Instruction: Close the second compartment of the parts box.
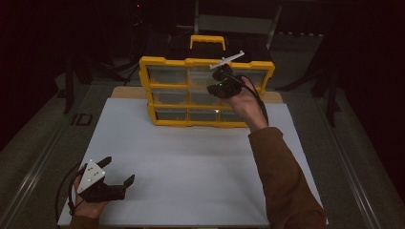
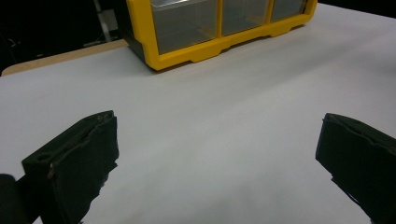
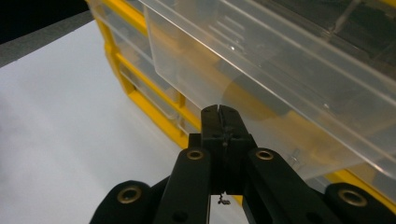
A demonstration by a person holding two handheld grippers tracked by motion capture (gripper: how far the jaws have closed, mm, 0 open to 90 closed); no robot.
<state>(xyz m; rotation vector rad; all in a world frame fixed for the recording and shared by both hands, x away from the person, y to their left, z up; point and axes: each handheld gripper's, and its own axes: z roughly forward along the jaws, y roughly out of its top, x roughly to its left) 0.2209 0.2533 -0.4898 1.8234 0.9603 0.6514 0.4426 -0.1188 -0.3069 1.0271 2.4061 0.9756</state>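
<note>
Right tongs (image 3: 223, 122) pressed together, tips at lower edge of clear drawer (image 3: 280, 88) pulled partway out of yellow organizer (image 1: 206, 90) at bench (image 1: 191, 167) far edge. Left tongs (image 1: 117, 171) spread wide, empty, near bench front-left corner.

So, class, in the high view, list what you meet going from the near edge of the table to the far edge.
Left gripper → bare white table top → yellow drawer organizer, with the right gripper at its drawers.
</note>
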